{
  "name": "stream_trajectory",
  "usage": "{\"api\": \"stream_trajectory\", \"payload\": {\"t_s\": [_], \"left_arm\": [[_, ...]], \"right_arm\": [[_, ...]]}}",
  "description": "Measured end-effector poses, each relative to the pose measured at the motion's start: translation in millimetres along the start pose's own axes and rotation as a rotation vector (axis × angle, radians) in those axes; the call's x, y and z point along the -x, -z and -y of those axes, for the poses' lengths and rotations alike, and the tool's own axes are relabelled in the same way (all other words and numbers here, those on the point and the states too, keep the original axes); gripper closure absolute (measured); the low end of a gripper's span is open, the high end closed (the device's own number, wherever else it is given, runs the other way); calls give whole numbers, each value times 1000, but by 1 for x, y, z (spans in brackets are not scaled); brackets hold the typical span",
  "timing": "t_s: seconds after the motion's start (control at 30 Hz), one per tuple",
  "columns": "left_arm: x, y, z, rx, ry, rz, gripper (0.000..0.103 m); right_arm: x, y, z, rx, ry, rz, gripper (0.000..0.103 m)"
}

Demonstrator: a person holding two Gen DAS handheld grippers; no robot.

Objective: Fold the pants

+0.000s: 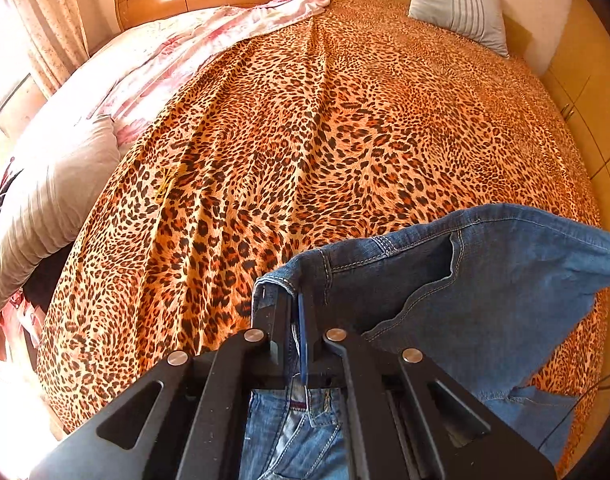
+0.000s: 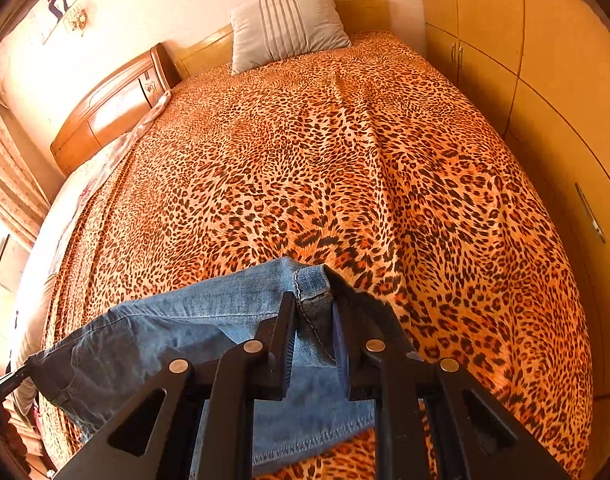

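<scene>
The pants (image 1: 485, 280) are blue denim jeans with pale contrast stitching and a curved front pocket. They hang lifted above the bed (image 1: 305, 140), pinched at the waistband on one side and at a folded, hemmed edge on the other, the cloth sagging between and draping down.

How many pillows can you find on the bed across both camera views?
2. A striped grey pillow leans at the bed's far end; a plain pale pillow lies at the left edge, shown in the left wrist view. Others may be hidden.
</scene>
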State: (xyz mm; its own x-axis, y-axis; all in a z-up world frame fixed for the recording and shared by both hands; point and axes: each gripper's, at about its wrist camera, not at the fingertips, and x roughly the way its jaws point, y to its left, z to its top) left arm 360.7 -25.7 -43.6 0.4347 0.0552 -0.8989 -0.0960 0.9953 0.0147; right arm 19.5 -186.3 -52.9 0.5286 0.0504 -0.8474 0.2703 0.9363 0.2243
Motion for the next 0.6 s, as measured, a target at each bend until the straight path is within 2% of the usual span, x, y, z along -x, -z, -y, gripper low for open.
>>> {"api": "stream_trajectory", "payload": {"t_s": [0.2,0.4,0.5,0.6], "left_arm": [[42,35,-7,56,40,53,102],[78,88,-23,100,63,97,102],[81,120,-32,124,71,63,102],[63,159,-38,123,68,-37,101]], "right_arm": [[65,48,15,-56,-32,53,86],[121,120,49,-141,-60,69,86],[138,164,74,-201,-61,49,85],[139,211,101,-261,-31,-10,82]]}}
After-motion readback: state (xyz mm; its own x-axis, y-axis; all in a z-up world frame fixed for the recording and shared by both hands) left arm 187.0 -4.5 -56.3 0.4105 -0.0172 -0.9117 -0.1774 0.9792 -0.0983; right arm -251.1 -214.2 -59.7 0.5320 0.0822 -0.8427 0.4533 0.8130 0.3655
